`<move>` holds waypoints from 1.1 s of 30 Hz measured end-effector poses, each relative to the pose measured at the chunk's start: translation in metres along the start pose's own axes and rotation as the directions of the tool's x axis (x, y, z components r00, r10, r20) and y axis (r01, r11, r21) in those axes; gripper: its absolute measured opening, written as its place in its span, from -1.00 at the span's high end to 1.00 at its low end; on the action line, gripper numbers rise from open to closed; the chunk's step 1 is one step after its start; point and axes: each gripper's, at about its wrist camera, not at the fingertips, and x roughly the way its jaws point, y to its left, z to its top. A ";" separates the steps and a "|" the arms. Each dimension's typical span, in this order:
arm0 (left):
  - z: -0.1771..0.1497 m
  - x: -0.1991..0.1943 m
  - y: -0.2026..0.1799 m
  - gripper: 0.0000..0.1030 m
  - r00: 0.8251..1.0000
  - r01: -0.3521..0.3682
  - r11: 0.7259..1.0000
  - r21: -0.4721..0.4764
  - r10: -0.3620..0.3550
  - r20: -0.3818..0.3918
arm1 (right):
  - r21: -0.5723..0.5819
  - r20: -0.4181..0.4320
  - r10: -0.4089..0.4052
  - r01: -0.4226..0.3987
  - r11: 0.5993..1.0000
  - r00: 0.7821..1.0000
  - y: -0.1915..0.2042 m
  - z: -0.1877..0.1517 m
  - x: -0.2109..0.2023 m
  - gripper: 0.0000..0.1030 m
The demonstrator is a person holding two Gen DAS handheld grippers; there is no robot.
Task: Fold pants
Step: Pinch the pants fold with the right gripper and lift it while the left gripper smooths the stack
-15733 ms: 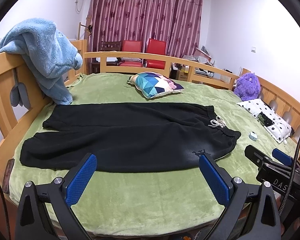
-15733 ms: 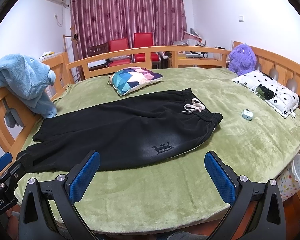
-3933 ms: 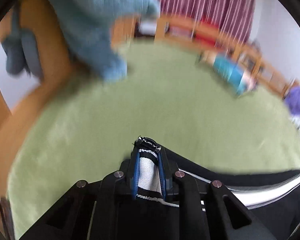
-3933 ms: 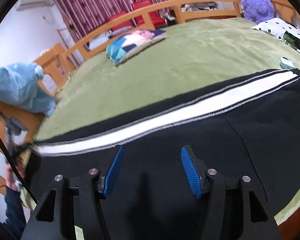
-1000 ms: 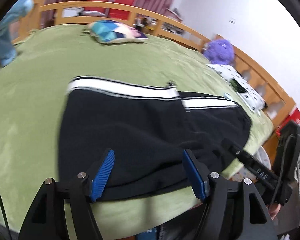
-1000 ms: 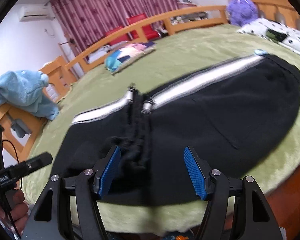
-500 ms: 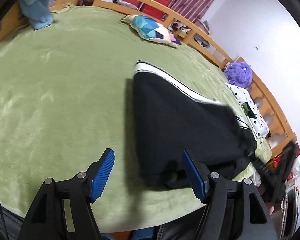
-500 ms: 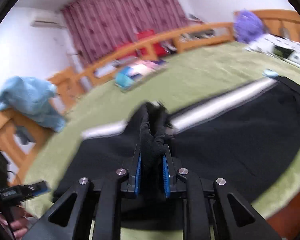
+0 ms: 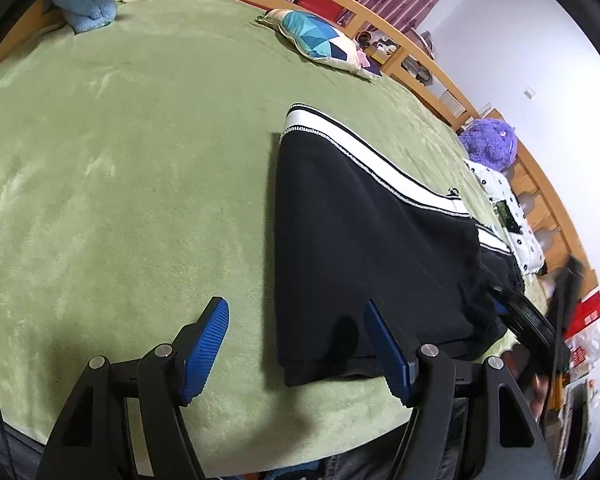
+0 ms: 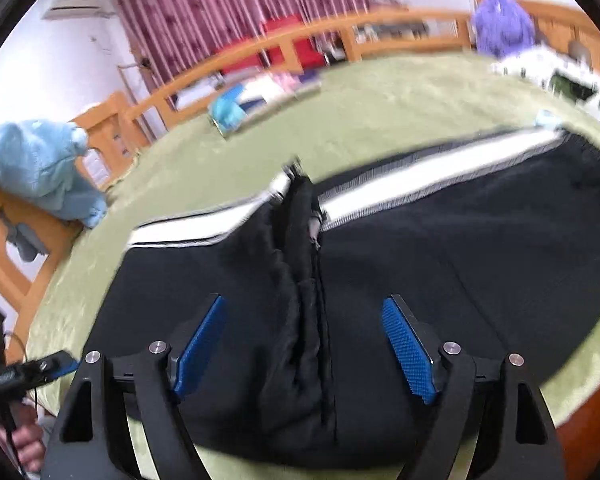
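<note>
Black track pants (image 9: 364,248) with a white side stripe (image 9: 384,168) lie folded on the green bed cover (image 9: 120,168): legs laid together and the length doubled over, so the leg cuffs sit partway along the upper half.

Left gripper (image 9: 296,344): jaws wide apart, holding nothing. It hangs over the near-left corner of the fold; the fold edge runs away between its fingers, with the right pad (image 9: 386,354) over cloth and the left pad over bare cover.

Right gripper (image 10: 302,348): jaws also spread, gripping nothing. A bunched ridge of cuff fabric (image 10: 300,264) stands up directly ahead, between the fingers, not touching either pad.

Step, as judged: the lengthwise and first crosswise folds look done, and the cuff end is set down but untidy. The next move likely calls for flattening that ridge, or taking one end in both grippers for a final crosswise fold. Both would need to close on matching corners so the stripe edges stay aligned.

Poorly seen:
- The right wrist view is motion-blurred, so the cuff detail and zipper are uncertain.
- In the left view, the waistband end is cut off behind the right gripper's body at far right.
- The near edge under both grippers is hidden by their frames.
- The layer count cannot be told.
</note>
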 end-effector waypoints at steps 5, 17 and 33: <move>-0.012 0.010 -0.007 -0.32 0.998 0.019 0.996 0.086 -0.013 -0.069 | -0.057 -0.042 -0.021 0.018 0.998 0.999 0.006 -0.007 0.031 -0.43; -0.023 0.007 -0.043 -0.15 0.993 0.060 0.972 0.225 -0.035 -0.113 | 0.025 -0.049 0.085 -0.083 0.996 0.995 -0.027 -0.014 0.017 0.58; 0.020 0.033 -0.054 -0.21 0.993 -0.113 0.971 0.209 0.115 0.006 | 0.033 0.119 -0.173 0.171 0.985 0.978 -0.096 0.007 -0.076 -0.17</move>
